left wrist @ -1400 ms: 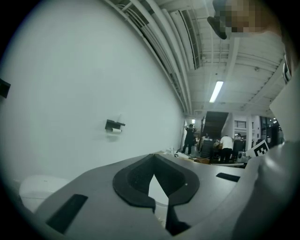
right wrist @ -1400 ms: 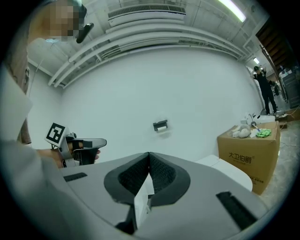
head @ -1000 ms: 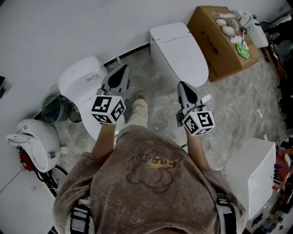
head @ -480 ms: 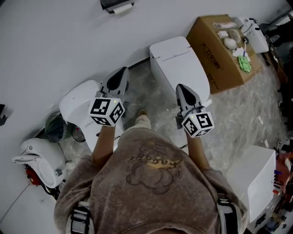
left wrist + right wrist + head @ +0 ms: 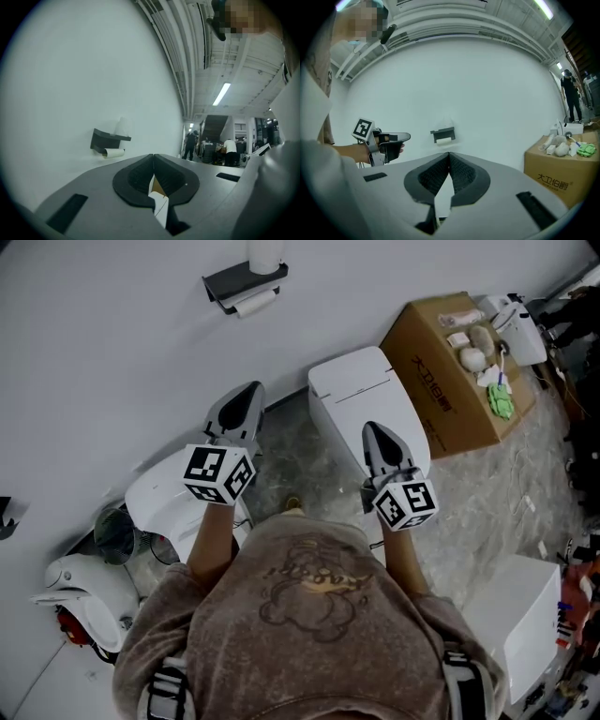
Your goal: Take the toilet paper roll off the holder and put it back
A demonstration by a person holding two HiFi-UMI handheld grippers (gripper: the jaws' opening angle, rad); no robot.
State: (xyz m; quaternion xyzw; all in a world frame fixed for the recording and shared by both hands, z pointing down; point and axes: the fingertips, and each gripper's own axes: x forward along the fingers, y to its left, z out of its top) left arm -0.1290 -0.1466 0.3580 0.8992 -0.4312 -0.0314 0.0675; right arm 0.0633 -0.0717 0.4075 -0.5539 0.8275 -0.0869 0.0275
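Observation:
A dark wall holder (image 5: pixel 244 281) hangs on the white wall at the top of the head view, with the white toilet paper roll (image 5: pixel 255 303) under its shelf. A pale upright object (image 5: pixel 265 253) stands on the shelf. My left gripper (image 5: pixel 251 388) and right gripper (image 5: pixel 371 428) are both shut and empty, pointing level at the wall, well short of the holder. In the left gripper view the holder (image 5: pixel 108 139) and roll (image 5: pixel 114 152) lie left of my shut jaws (image 5: pixel 153 155). The right gripper view shows the holder (image 5: pixel 443 133) straight above my jaws (image 5: pixel 449 153) and the left gripper (image 5: pixel 400 137) to the left.
A white toilet (image 5: pixel 366 390) stands against the wall ahead of the right gripper, another white toilet (image 5: pixel 169 498) below the left one. An open cardboard box (image 5: pixel 450 352) with items sits at the right. A green fan (image 5: pixel 114 531) and a white unit (image 5: pixel 530 615) flank me.
Both grippers have moved forward toward the wall, still shut. The holder and roll have come into the head view at the top, and the toilets have slid down the picture.

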